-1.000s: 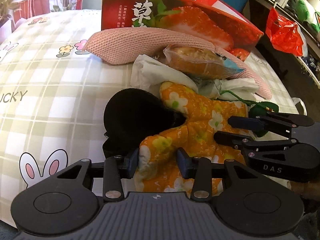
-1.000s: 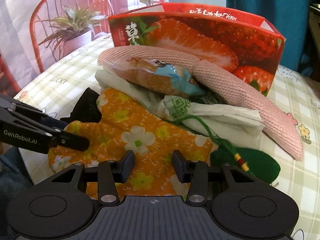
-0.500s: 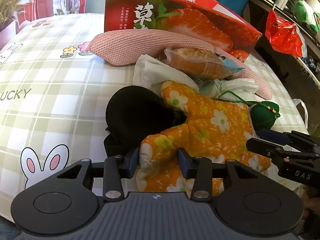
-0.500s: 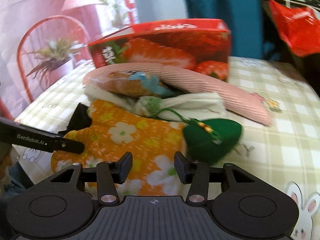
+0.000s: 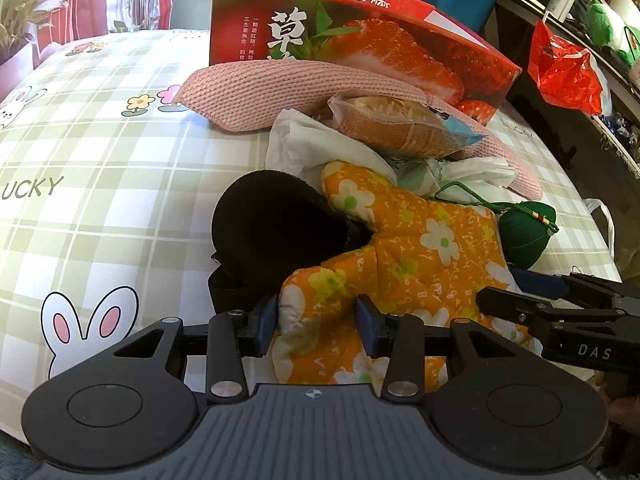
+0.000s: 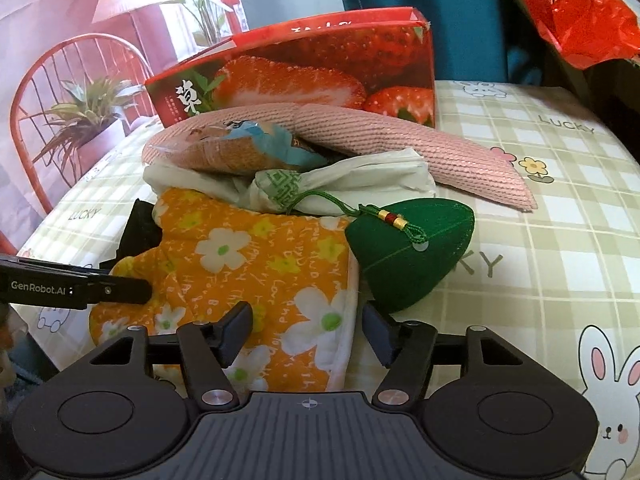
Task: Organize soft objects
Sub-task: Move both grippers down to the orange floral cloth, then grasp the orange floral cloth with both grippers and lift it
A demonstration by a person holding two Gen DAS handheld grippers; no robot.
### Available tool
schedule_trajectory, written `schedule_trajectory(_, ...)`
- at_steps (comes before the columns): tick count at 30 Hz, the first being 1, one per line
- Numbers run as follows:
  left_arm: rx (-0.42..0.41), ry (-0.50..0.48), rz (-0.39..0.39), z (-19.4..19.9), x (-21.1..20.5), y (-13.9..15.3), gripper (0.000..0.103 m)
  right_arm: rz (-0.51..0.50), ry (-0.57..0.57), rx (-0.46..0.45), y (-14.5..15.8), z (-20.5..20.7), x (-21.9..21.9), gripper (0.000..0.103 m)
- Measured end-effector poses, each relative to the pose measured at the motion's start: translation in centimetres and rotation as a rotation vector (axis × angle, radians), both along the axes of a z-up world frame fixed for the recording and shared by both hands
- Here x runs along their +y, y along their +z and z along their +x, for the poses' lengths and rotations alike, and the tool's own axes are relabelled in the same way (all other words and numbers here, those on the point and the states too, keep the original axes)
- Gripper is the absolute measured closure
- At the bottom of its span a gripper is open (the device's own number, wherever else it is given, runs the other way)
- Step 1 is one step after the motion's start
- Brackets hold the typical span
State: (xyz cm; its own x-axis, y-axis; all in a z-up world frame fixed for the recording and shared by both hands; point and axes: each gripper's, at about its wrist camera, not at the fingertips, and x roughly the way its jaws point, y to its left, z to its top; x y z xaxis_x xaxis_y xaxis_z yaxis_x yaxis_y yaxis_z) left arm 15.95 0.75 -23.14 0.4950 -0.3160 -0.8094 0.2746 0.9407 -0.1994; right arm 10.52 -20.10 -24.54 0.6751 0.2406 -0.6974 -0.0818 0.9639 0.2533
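— What was in the strawberry box (image 5: 360,40)?

— I could not tell. It stood at the back of the checked tablecloth (image 5: 100,160) with its top open, but its inside was hidden from both cameras. All the soft things lay in a pile in front of it, not in it.

— What was in the pile?

— A long pink knitted pad (image 6: 400,140), a snack in a clear wrapper (image 5: 396,128), a white plastic bag (image 6: 360,176), a black soft thing (image 5: 276,224), a green pouch (image 6: 412,256) on a cord, and on top an orange flower mitt (image 5: 420,256).

— Who had the mitt?

— The left gripper (image 5: 316,322) was clenched on its thumb end. The right gripper (image 6: 308,330) had its jaws opening; the mitt's edge lay between them, but the pads did not press it.

— Anything hard to see?

— The black thing was half under the mitt, so I could not say what it was.
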Motion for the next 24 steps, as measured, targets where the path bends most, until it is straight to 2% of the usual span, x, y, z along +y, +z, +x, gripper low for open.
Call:
schedule_trajectory(3,0.000,0.000,-0.003,0.0,0.1,0.0,0.058,0.017,0.024,0.005,0.0,0.1,0.4,0.045)
schedule_trajectory(5,0.000,0.000,-0.004,0.0,0.1,0.0,0.058,0.020,0.038,0.006,0.1,0.2,0.6,0.049)
schedule_trajectory(9,0.004,0.007,-0.013,0.1,0.3,0.0,0.059,0.021,0.072,-0.010,0.4,0.1,1.0,0.074)
schedule_trajectory(11,0.015,0.013,-0.026,0.1,0.5,0.1,0.060,0.002,0.088,-0.026,0.8,0.0,1.3,0.081)
schedule_trajectory(12,0.021,0.016,-0.034,0.1,0.7,0.1,0.065,-0.008,0.092,-0.034,1.0,0.0,1.4,0.086)
schedule_trajectory(13,0.026,0.014,-0.041,0.0,0.8,0.2,0.078,-0.015,0.095,-0.043,1.2,0.0,1.4,0.089)
schedule_trajectory(16,-0.015,-0.001,-0.033,-0.8,1.0,1.1,0.086,-0.004,0.107,-0.070,1.9,-0.2,1.2,0.093)
schedule_trajectory(20,-0.083,-0.014,-0.048,-1.8,1.2,3.2,0.089,-0.011,0.137,-0.109,3.2,-0.3,1.3,0.094)
schedule_trajectory(24,-0.108,-0.016,-0.075,-2.1,1.4,4.6,0.089,-0.008,0.150,-0.146,4.6,-0.7,1.2,0.094)
